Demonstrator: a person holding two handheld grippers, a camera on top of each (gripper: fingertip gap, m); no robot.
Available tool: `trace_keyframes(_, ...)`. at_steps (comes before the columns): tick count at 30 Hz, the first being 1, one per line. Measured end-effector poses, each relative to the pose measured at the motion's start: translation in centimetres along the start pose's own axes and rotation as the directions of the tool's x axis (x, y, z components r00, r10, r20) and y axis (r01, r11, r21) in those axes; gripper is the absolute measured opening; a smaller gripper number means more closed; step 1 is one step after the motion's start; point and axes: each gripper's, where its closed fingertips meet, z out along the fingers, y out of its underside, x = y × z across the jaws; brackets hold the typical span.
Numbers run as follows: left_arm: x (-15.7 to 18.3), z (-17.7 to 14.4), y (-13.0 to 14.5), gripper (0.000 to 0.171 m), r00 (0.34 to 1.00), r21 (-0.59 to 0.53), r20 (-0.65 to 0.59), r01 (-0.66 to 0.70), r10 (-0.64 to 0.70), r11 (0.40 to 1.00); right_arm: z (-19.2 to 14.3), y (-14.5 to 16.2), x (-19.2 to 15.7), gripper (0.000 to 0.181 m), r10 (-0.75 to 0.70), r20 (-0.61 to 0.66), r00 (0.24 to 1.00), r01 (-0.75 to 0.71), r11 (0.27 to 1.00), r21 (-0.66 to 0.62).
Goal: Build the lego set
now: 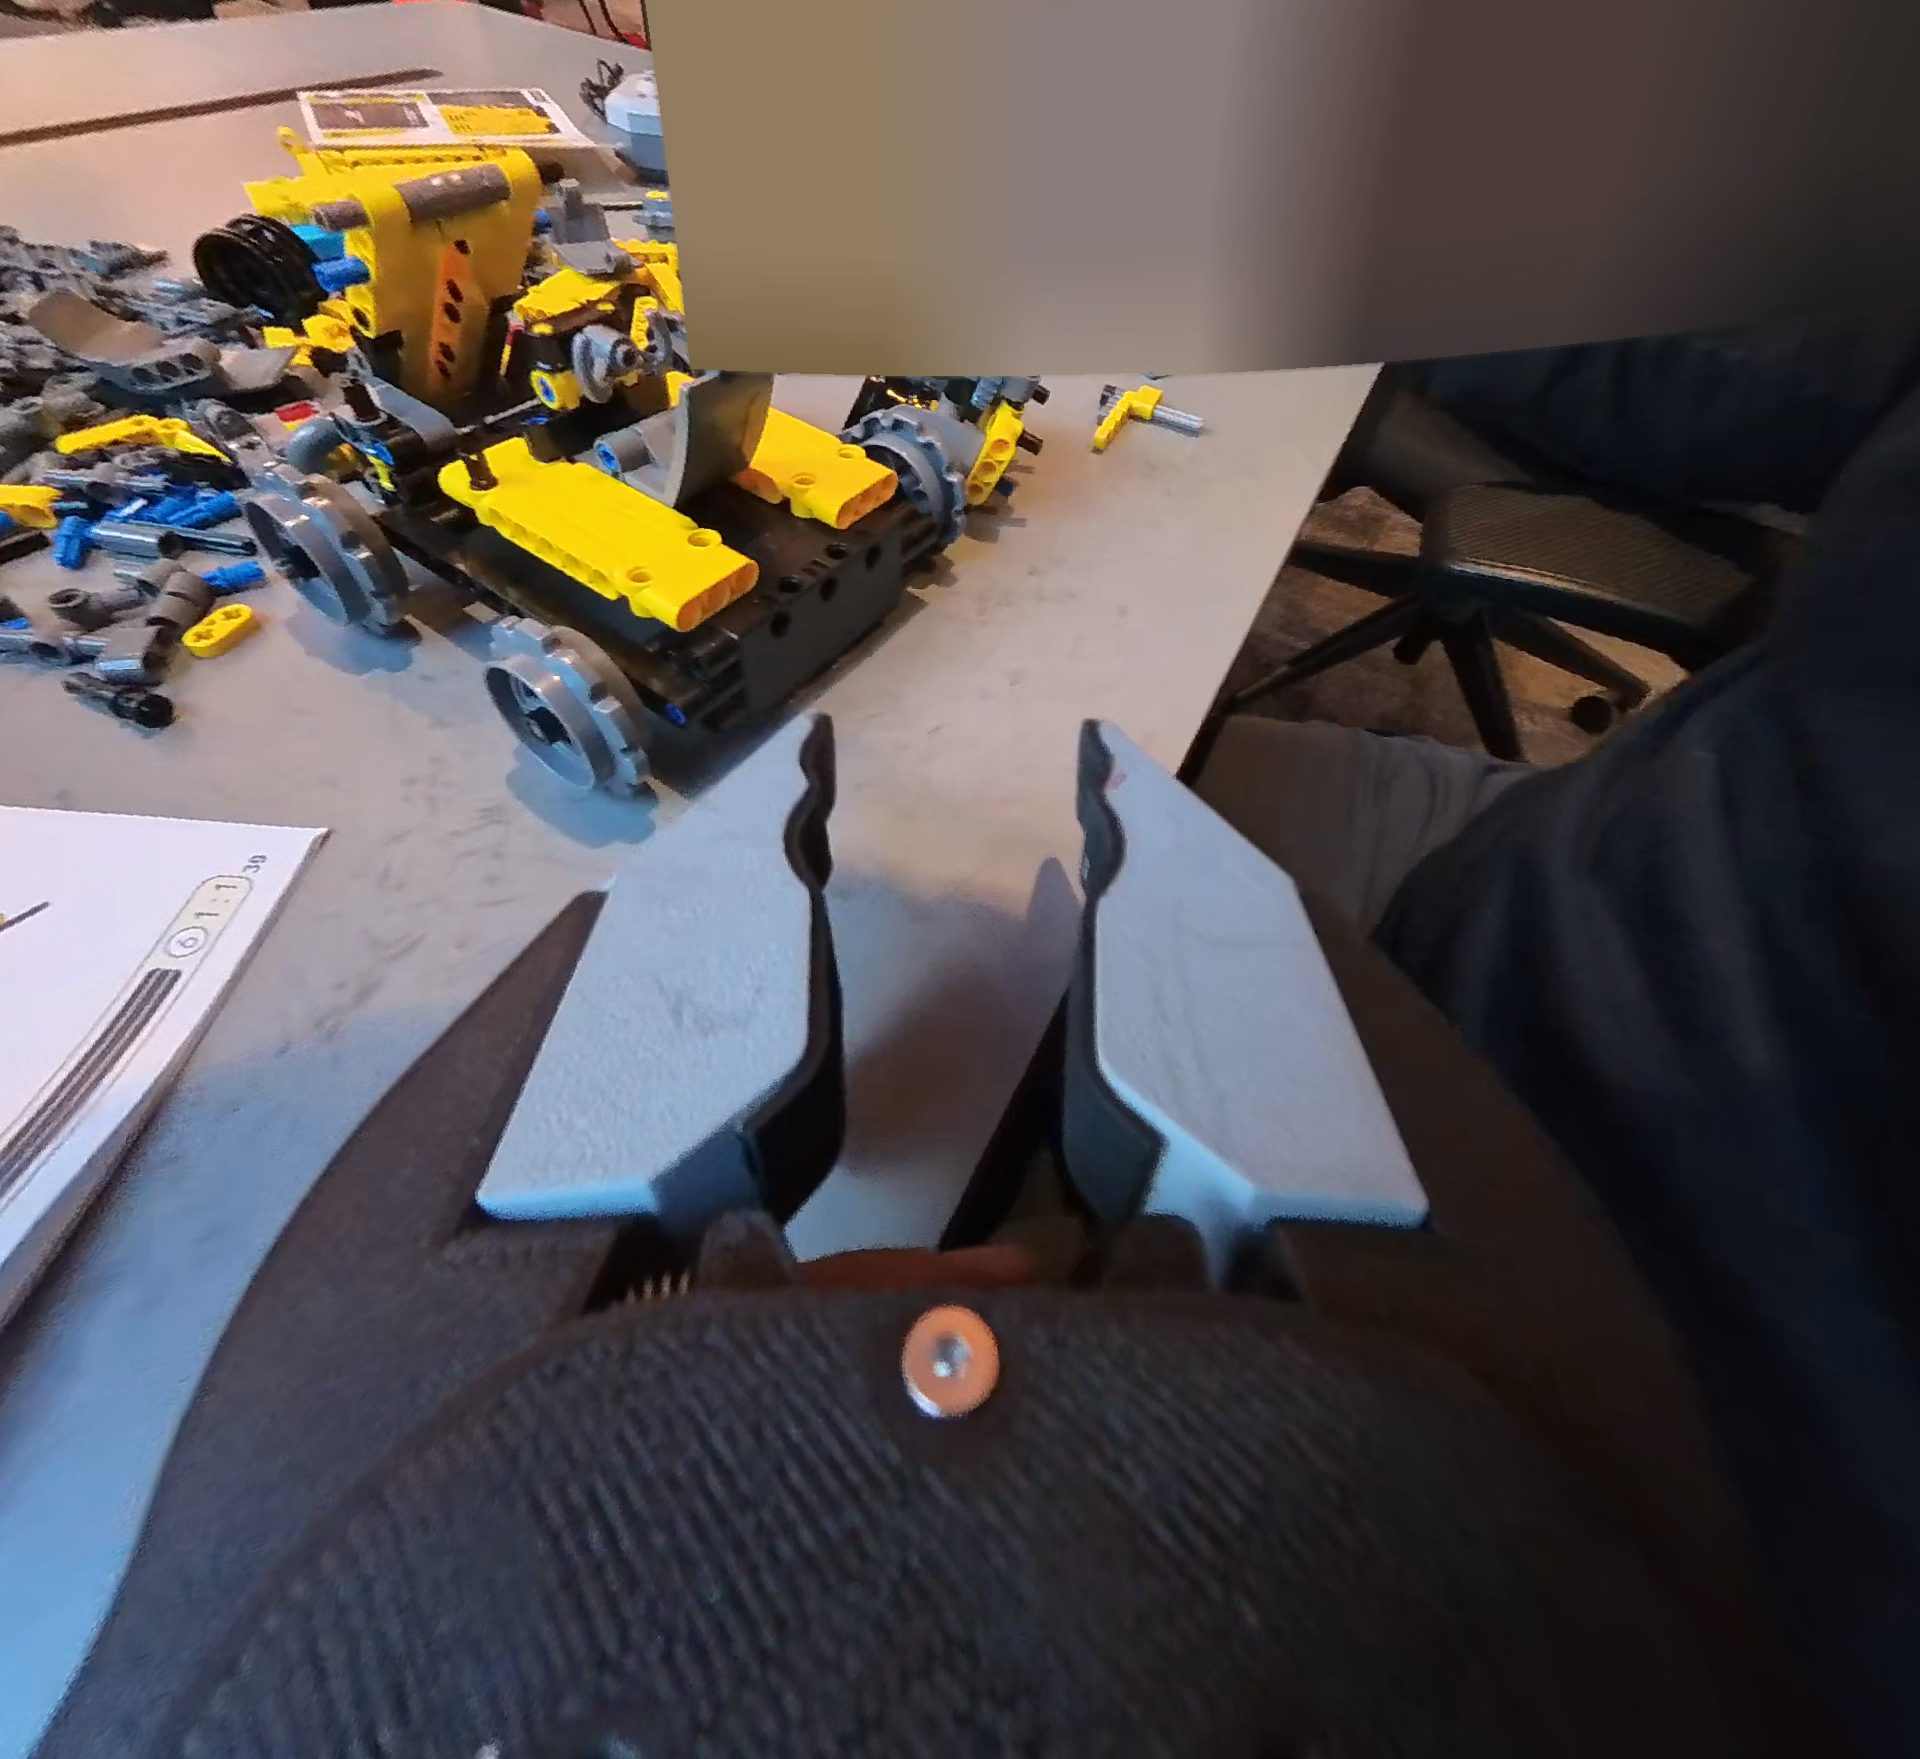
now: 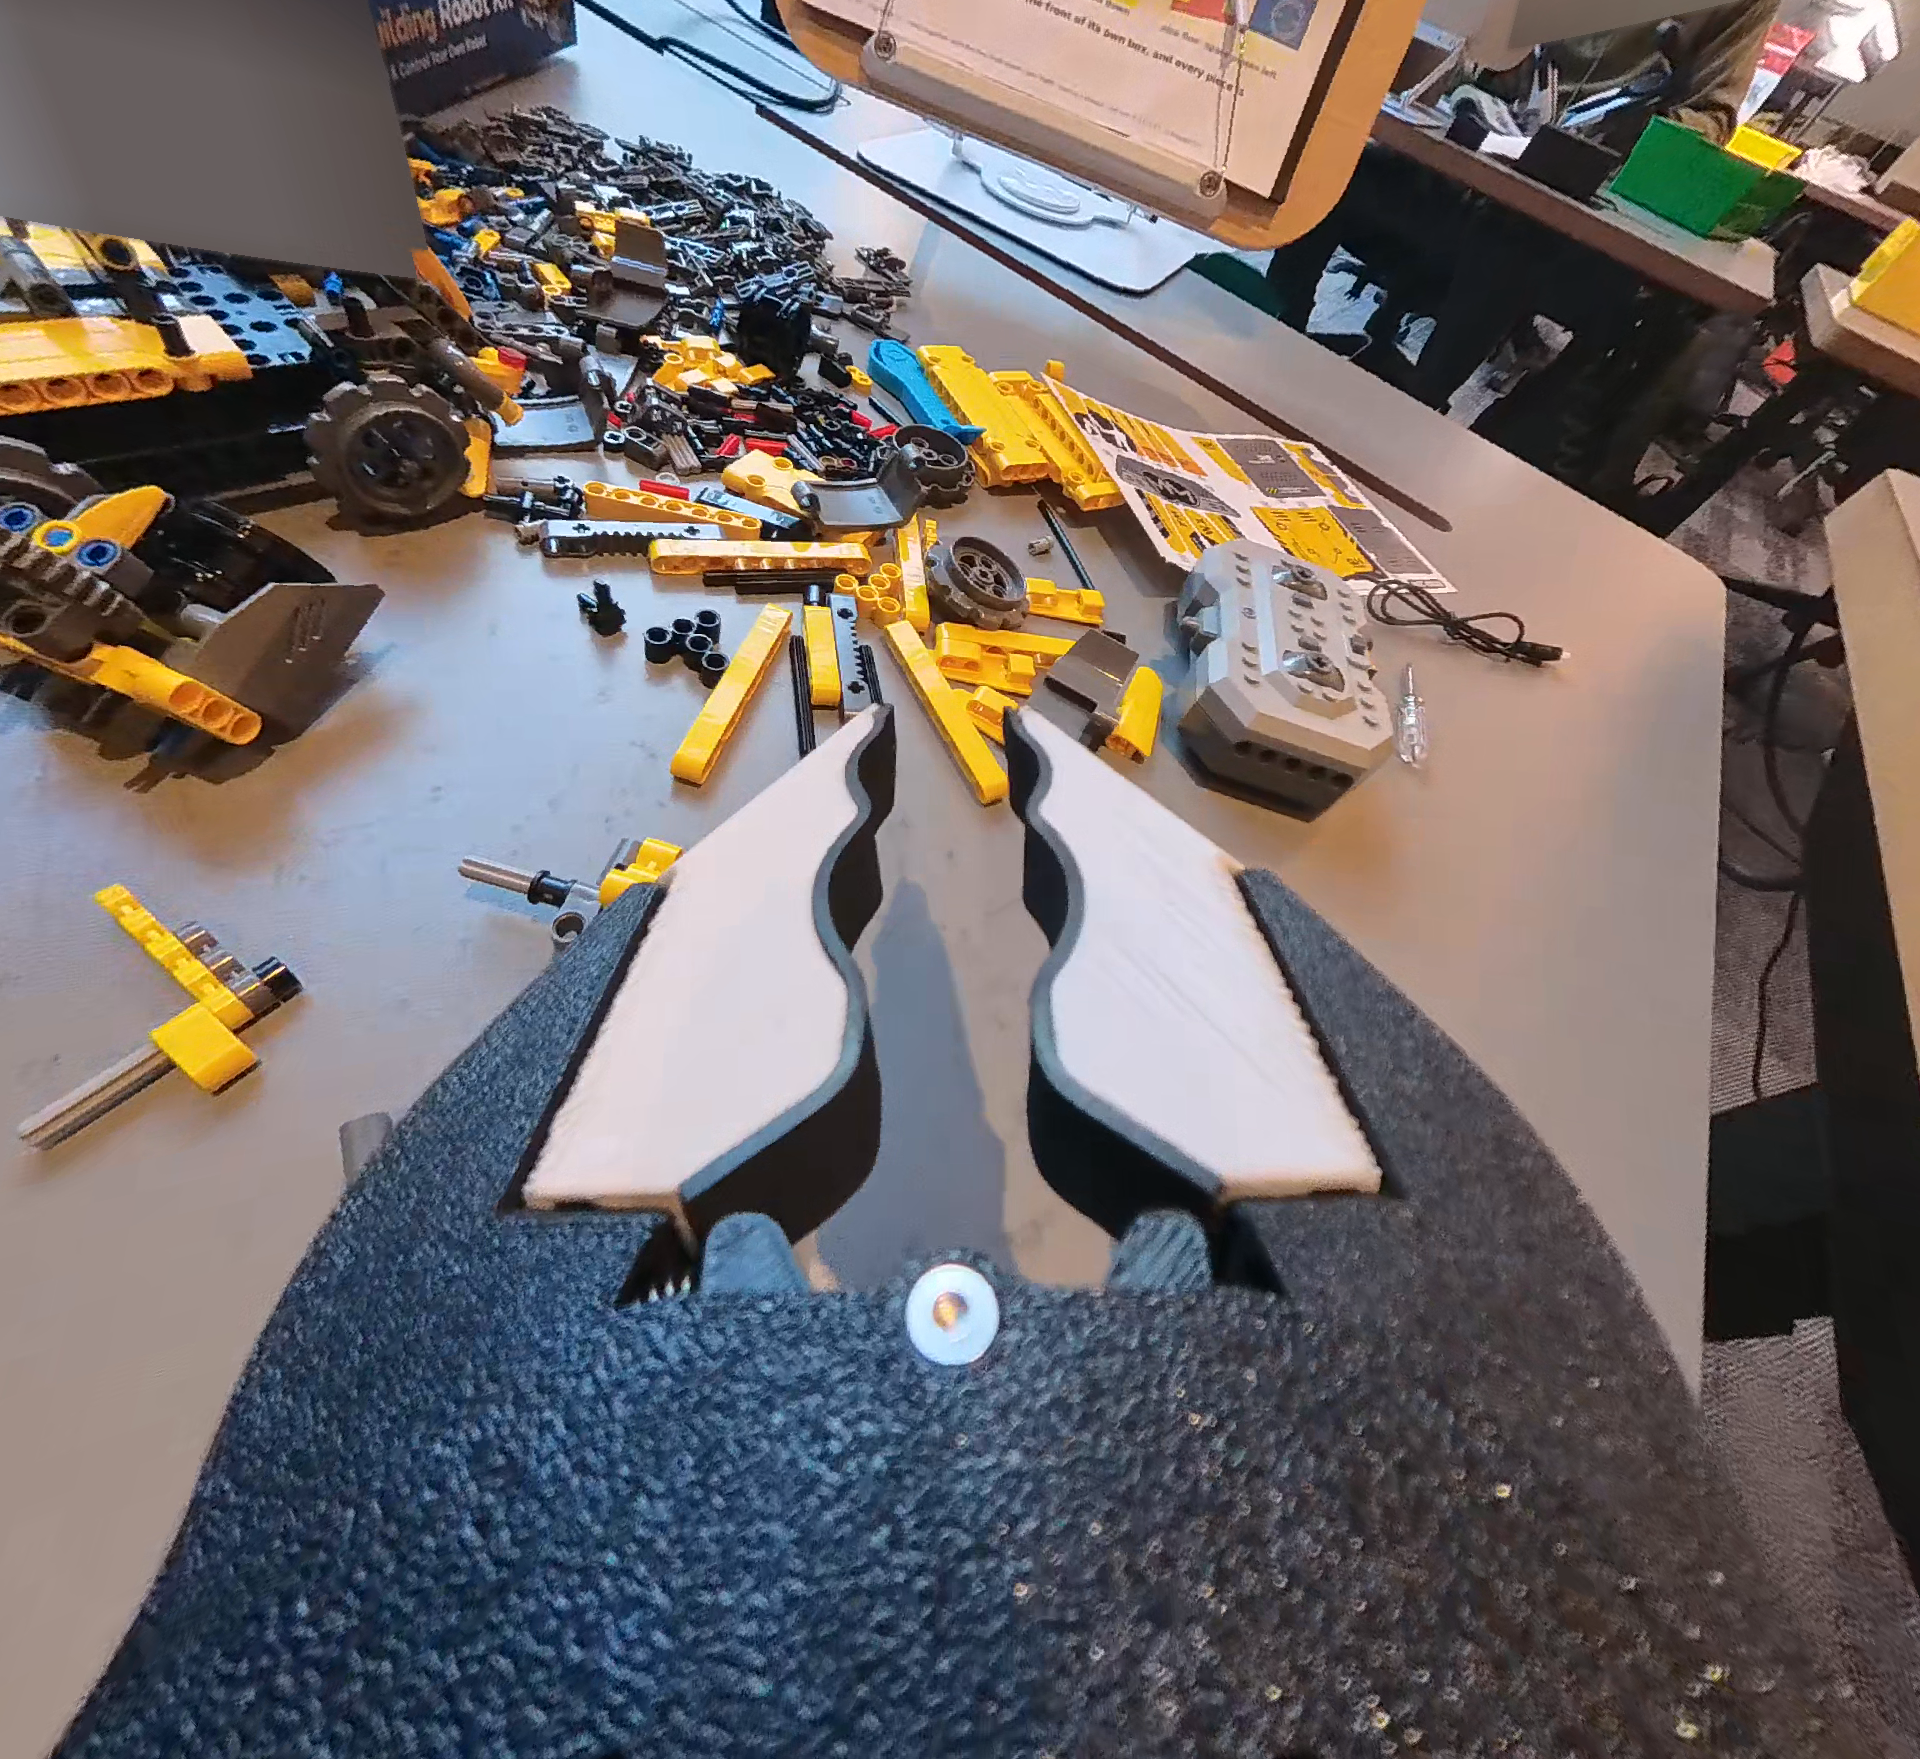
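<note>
Yellow and black plastic makes up nearly everything on the grey bench. We see a partly built vehicle model standing on it: black chassis, yellow panels, grey toothed wheels on the near side, and a yellow tower at its far end. In the right wrist view the model's front end shows a dark grey blade.

Much is left unassembled. A dense pile of loose parts covers the far part of the bench, with yellow beams spread nearer. A grey motor block with its black cable lies to the right, and a sticker sheet behind it looks unused. Two small sub-assemblies of yellow pieces on grey axles lie apart from the model. We judge the build as under way but well short of complete.

The left gripper is spread and empty, over bare bench near the edge, just short of the model's nearest wheel. An open instruction booklet lies to its left.

The right gripper is parted by a narrow gap and pinches nothing. Its tips hang above the yellow beams, and one long yellow beam shows in the gap between them; we cannot tell whether they touch it. A printed sheet on a stand faces us from the back of the bench.
</note>
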Motion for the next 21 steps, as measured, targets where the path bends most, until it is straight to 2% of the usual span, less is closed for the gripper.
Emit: trace_keyframes(21,0.16,0.33,0.21,0.044,1.000,-0.014,-0.018,0.024,-0.024,1.000,-0.47,-0.89,0.09,0.021,-0.033,-0.030,0.999,0.034,0.998,0.056)
